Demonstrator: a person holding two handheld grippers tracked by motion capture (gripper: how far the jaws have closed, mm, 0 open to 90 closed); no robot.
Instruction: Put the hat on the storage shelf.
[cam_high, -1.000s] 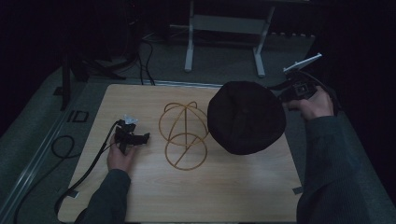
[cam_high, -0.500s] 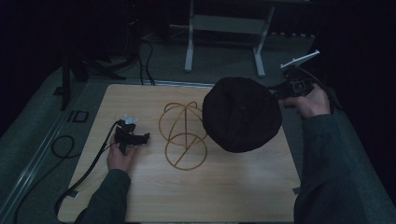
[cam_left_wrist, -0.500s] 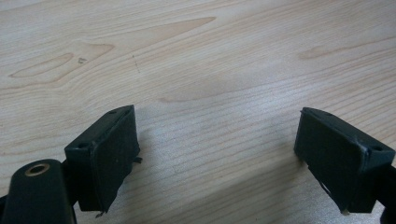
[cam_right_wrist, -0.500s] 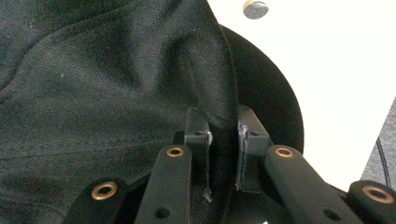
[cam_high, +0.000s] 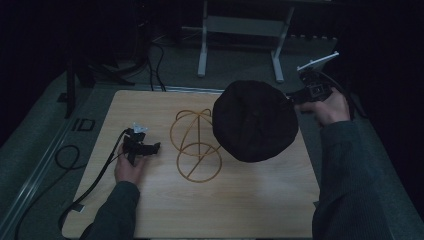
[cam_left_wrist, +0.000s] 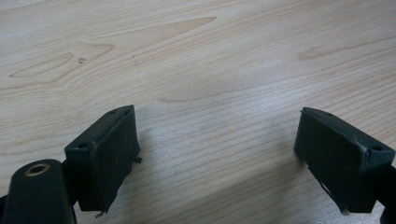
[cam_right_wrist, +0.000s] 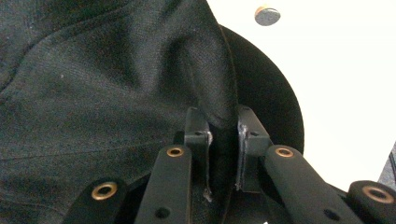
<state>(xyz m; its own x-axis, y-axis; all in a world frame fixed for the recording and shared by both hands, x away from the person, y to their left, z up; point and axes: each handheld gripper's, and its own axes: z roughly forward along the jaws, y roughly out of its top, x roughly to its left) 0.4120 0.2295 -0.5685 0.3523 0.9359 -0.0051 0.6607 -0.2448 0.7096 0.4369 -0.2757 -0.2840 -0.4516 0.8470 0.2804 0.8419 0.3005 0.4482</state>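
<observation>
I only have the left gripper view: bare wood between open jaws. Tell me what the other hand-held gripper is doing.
Observer: The right hand-held gripper is clamped on a fold of a black hat.
Operator: Say where the hat is.
Observer: Held up over the table's right side, overlapping a gold wire hat stand in the high view.
Operator: Place my gripper relative to that stand.
Observer: Your left hand-held gripper sits low at the table, left of the stand, jaws pointing toward it.

High view overlooks table (cam_high: 150, 210); gripper views close: wood, black cap (cam_right_wrist: 93, 70).
</observation>
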